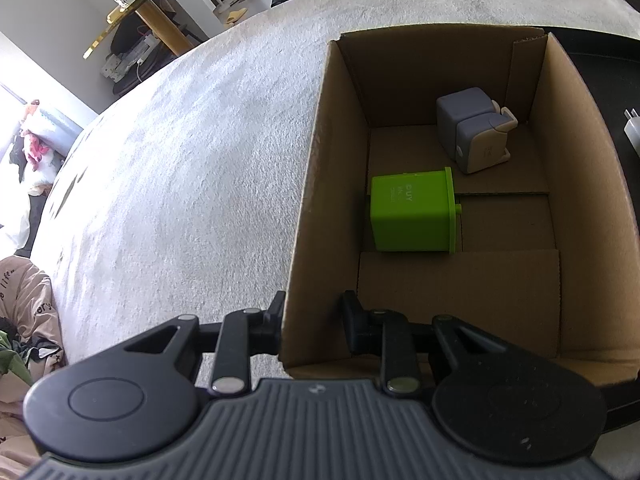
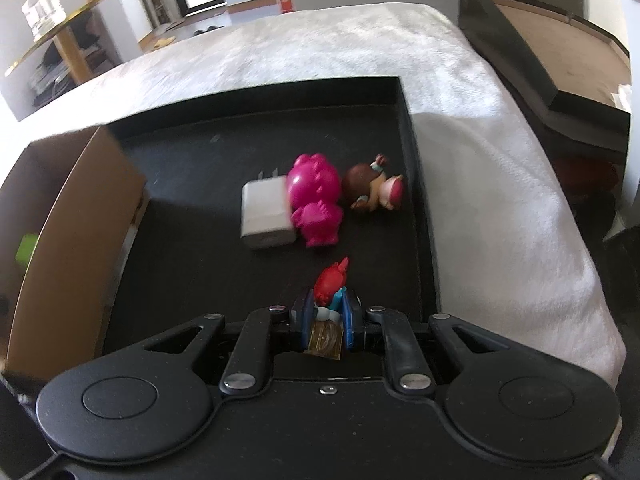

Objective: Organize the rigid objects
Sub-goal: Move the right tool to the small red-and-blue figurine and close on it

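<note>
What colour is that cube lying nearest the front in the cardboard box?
Bright green cube, clearest in the left wrist view.

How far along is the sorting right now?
Done: green cube and gray cube lie in the cardboard box. In hand: right gripper clamps a red-topped figure. Left: white charger, pink toy, brown doll on the black tray.

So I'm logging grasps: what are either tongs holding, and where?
Right tongs clamp a red-topped figurine at its base. Left tongs straddle the cardboard box wall.
</note>
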`<state>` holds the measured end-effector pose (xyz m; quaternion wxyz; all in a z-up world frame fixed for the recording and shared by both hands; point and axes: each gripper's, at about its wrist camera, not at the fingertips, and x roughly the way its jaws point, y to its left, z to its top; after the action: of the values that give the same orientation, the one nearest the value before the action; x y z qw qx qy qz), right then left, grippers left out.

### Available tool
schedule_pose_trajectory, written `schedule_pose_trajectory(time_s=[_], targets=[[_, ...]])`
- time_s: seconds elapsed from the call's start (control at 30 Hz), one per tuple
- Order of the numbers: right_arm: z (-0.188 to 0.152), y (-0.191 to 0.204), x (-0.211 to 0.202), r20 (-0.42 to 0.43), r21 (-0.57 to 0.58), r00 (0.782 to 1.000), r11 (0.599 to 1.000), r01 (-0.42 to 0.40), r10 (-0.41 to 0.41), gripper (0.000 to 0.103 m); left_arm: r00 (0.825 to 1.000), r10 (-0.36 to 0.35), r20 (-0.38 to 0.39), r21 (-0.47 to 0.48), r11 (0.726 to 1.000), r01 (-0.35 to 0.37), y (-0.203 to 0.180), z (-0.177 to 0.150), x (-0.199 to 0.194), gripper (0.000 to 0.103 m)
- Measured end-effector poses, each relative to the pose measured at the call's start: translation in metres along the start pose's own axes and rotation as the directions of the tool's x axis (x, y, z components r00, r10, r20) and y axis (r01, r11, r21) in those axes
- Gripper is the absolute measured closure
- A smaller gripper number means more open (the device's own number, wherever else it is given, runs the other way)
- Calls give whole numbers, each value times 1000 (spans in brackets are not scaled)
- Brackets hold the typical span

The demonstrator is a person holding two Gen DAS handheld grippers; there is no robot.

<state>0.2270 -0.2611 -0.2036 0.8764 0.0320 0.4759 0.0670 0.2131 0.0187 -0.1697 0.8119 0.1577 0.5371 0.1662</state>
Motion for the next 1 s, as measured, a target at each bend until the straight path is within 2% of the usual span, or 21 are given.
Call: schedule_pose_trajectory(time_s=[0.23, 0.47, 0.6, 1.0], targets=[[-12, 0, -4, 50, -33, 999, 999, -20, 21, 86, 1000, 3, 2, 0, 1000, -3, -1, 0, 0, 76], [-15, 11, 0, 60, -111, 998, 994, 20, -13, 75, 1000, -1, 3, -3, 1000, 1, 0, -1, 0, 76], [-21, 14, 9, 12, -114, 1000, 993, 3, -2, 77, 1000, -5, 3, -6, 1000, 5, 1, 0, 0, 76], [-12, 26, -17, 59, -132, 998, 991, 12, -4, 77, 1000, -21, 8, -21, 1000, 21, 6, -1, -1, 77]])
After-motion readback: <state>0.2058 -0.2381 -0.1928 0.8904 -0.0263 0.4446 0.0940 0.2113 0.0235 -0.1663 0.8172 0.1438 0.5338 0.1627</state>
